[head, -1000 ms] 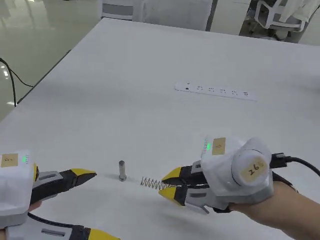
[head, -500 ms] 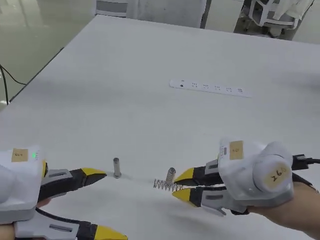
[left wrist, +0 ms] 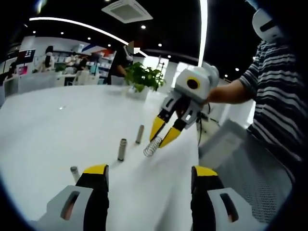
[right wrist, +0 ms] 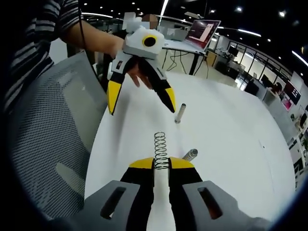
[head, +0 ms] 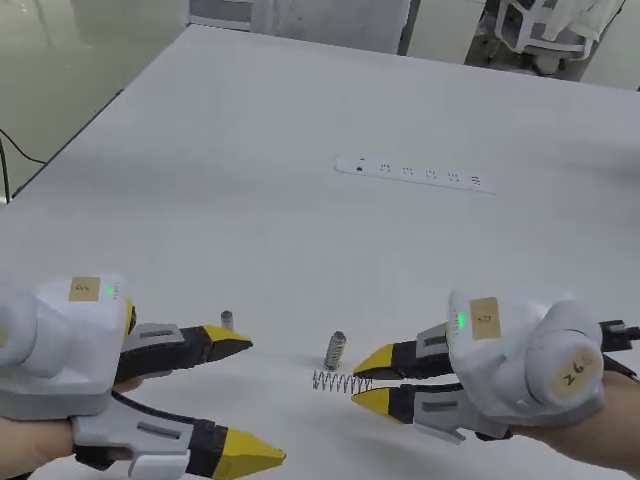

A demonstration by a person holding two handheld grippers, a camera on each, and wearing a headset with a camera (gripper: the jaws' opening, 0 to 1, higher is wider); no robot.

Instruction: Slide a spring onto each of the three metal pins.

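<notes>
My right gripper [head: 368,380] is shut on one end of a loose wire spring [head: 335,381], which sticks out level over the white table [head: 300,230]. Just beyond the spring stands a metal pin [head: 335,350] with coils round it. A bare pin [head: 227,320] stands further left, close to the upper tip of my open left gripper [head: 250,400]. In the right gripper view the spring [right wrist: 160,149] runs out from the shut right gripper [right wrist: 161,163], past the coiled pin [right wrist: 191,154] towards a bare pin [right wrist: 180,113]. The left gripper [left wrist: 150,169] is open with nothing in it, facing the pins [left wrist: 122,149].
A white power strip [head: 415,174] lies across the table further back. Office chairs [head: 545,30] stand beyond the far edge. The table's left edge [head: 90,125] drops to the floor. A grey mesh chair back [right wrist: 53,159] sits beside the table.
My right gripper has drawn back to the right with the spring, uncovering the coiled pin. My left gripper has pushed forward and right, closer to the bare pin.
</notes>
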